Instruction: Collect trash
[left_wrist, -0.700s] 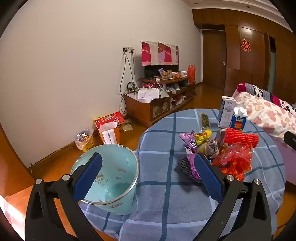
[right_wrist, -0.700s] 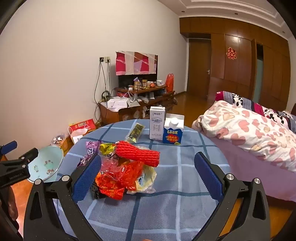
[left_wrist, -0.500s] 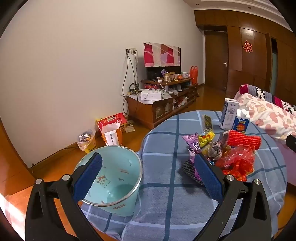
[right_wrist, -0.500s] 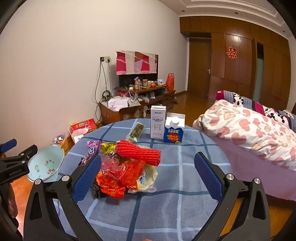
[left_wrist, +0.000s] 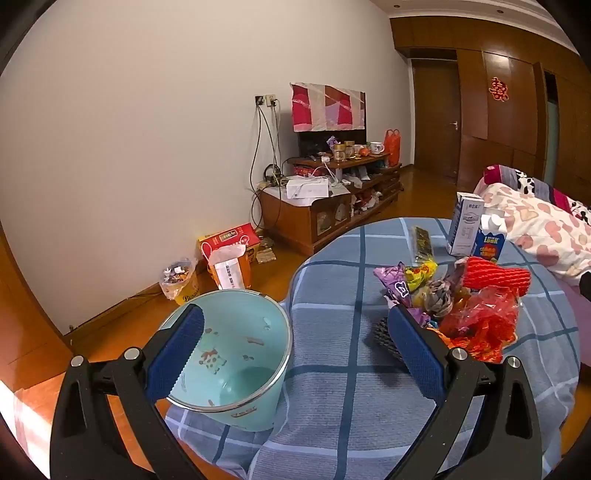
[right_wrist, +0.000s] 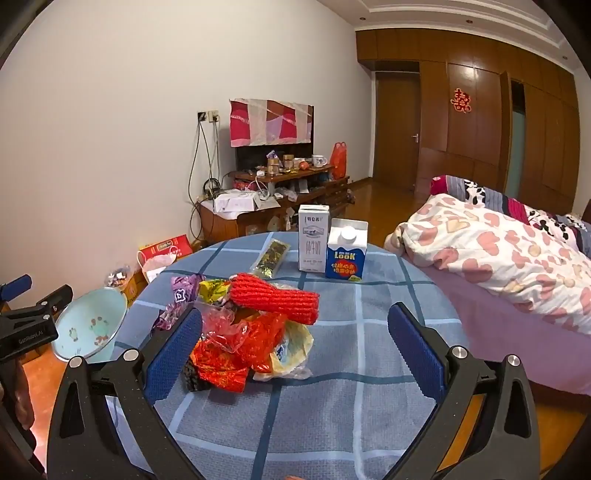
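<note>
Both tongs, left (left_wrist: 293, 354) & right (right_wrist: 293, 354), spread wide, empty. Trash pile (right_wrist: 255, 325) lies mid-tabletop (right_wrist: 332, 417); bin (left_wrist: 236, 354) at left edge. Risk: loose wrappers slip from grip; 2 cartons (right_wrist: 330, 245) beyond may topple if bumped.

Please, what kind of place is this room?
Most likely a bedroom in a home that also serves as a living room. A bed with a heart-print quilt stands beside the round table with a blue checked cloth, and a cluttered wooden TV stand lines the wall.
</note>
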